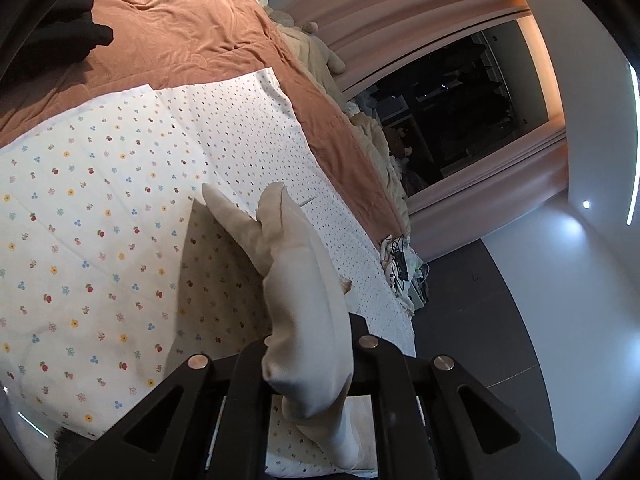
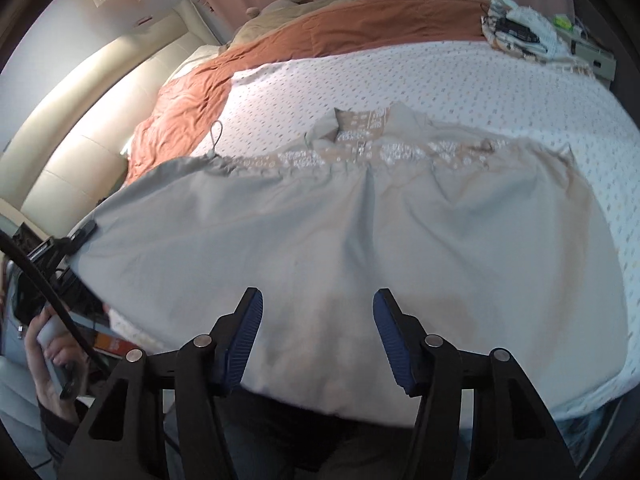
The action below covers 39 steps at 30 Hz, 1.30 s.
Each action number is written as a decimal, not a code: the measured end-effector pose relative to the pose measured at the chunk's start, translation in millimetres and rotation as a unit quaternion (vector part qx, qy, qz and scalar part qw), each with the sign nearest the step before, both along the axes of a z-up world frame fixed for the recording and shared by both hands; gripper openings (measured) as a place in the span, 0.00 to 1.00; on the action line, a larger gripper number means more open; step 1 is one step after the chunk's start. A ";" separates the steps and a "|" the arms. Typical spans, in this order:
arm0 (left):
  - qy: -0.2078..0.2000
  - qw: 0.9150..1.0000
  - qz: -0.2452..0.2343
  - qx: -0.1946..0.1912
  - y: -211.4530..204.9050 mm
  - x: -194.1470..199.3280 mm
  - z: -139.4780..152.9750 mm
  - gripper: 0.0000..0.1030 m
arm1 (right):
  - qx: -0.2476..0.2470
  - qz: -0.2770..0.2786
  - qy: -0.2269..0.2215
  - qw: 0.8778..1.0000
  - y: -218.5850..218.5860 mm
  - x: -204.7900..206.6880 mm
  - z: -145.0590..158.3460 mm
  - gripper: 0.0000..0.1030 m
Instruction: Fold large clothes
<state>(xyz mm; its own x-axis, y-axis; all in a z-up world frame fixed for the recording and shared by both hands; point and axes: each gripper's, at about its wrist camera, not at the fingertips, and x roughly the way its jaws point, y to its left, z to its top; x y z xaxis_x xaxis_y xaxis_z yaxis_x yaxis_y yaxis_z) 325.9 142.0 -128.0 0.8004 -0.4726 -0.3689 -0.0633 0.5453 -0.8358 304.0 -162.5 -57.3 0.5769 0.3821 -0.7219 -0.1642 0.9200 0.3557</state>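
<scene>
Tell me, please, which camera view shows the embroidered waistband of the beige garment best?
The right wrist view: the waistband runs across the spread beige garment on the bed. The left wrist view shows only a bunched fold of the garment in the left tool, no waistband.

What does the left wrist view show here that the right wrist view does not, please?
Only the left wrist view shows the left gripper shut on a bunched fold of the beige garment, plus a dark window. Only the right wrist view shows the right gripper open above the garment's spread skirt, its patterned waistband and a cream headboard. Both show the dotted white sheet and the rust bedspread.
</scene>
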 end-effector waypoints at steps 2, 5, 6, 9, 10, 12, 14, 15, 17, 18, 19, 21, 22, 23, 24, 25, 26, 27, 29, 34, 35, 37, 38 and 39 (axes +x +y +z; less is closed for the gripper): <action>-0.003 1.000 0.002 0.004 5.8 -4.3 3.6 0.09 | 0.012 0.007 0.004 1.000 1.2 -9.0 -7.0 0.54; -0.005 1.000 0.002 0.010 7.8 -8.5 6.6 0.09 | 0.033 0.018 0.015 0.999 6.3 -15.1 -21.2 0.47; -0.006 1.000 0.000 0.012 7.4 -8.8 7.2 0.09 | 0.037 0.020 0.021 0.999 8.9 -15.2 -27.6 0.45; -0.007 1.000 -0.008 0.015 4.7 -7.6 9.3 0.09 | 0.041 0.019 0.042 0.998 10.1 -5.9 -48.8 0.44; -0.008 1.000 -0.010 0.018 3.0 -7.6 11.1 0.09 | 0.043 0.015 0.054 0.998 9.9 0.6 -57.8 0.42; -0.011 1.000 -0.019 0.021 -2.9 -7.4 15.3 0.09 | 0.037 0.010 0.070 0.997 10.6 10.2 -73.0 0.39; -0.015 0.999 -0.030 0.028 -12.1 -4.0 21.4 0.09 | 0.038 0.002 0.086 0.996 10.5 18.0 -86.2 0.37; -0.017 0.999 -0.037 0.032 -18.2 -2.1 24.6 0.09 | 0.043 -0.002 0.094 0.995 8.9 22.2 -92.8 0.37; -0.023 0.998 -0.050 0.038 -30.7 1.2 31.0 0.09 | 0.045 -0.008 0.100 0.994 7.3 27.8 -100.8 0.36; -0.026 0.997 -0.056 0.039 -36.1 2.8 34.2 0.09 | 0.048 -0.009 0.103 0.994 4.9 31.0 -103.9 0.35; -0.029 0.997 -0.062 0.041 -42.3 4.6 38.4 0.09 | 0.052 -0.010 0.104 0.993 2.1 34.3 -105.3 0.34; -0.037 0.996 -0.073 0.046 -54.3 7.4 48.4 0.09 | 0.066 -0.013 0.106 0.992 -5.3 40.1 -106.0 0.33; -0.042 0.995 -0.078 0.048 -60.2 8.9 53.3 0.09 | 0.074 -0.016 0.106 0.991 -11.0 47.2 -105.0 0.33; -0.046 0.994 -0.084 0.050 -65.9 10.8 58.5 0.09 | 0.077 -0.018 0.105 0.991 -14.8 52.2 -104.0 0.32; -0.049 0.993 -0.089 0.053 -70.5 12.8 62.6 0.09 | 0.077 -0.020 0.104 0.991 -17.8 58.8 -102.9 0.32; -0.050 0.993 -0.093 0.056 -74.7 15.2 66.3 0.09 | 0.076 -0.021 0.104 0.991 -16.8 64.4 -103.7 0.31; -0.051 0.992 -0.096 0.059 -77.6 17.3 69.4 0.09 | 0.076 -0.022 0.105 0.991 -15.8 69.5 -106.5 0.30; -0.051 0.992 -0.099 0.062 -80.8 19.7 72.6 0.09 | 0.074 -0.021 0.105 0.991 -16.9 78.8 -106.2 0.28; -0.052 0.991 -0.105 0.065 -85.2 24.6 77.3 0.09 | 0.070 -0.023 0.106 0.992 -11.4 94.0 -106.3 0.27; -0.057 0.989 -0.120 0.060 -93.5 35.7 85.1 0.09 | 0.074 -0.038 0.103 0.991 -8.5 131.4 -105.6 0.24; -0.058 0.989 -0.124 0.059 -95.1 39.0 86.3 0.09 | 0.076 -0.040 0.104 0.991 -7.2 137.9 -106.3 0.24; -0.060 0.988 -0.132 0.057 -98.6 44.5 88.8 0.09 | 0.079 -0.045 0.104 0.990 -7.6 152.3 -106.8 0.24; -0.061 0.987 -0.135 0.057 -99.7 47.1 89.4 0.09 | 0.081 -0.048 0.103 0.990 -5.7 156.9 -108.4 0.24; -0.061 0.987 -0.137 0.057 -101.3 49.1 90.1 0.09 | 0.084 -0.050 0.103 0.990 -4.8 161.5 -109.1 0.24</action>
<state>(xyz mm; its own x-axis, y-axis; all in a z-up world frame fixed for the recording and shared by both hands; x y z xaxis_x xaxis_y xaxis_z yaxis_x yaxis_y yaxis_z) 375.0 40.7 -37.9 0.6896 -0.6388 -0.3413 0.1973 0.6191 -0.7601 465.5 -167.3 -166.4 0.4646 0.4558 -0.7592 0.0159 0.8529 0.5218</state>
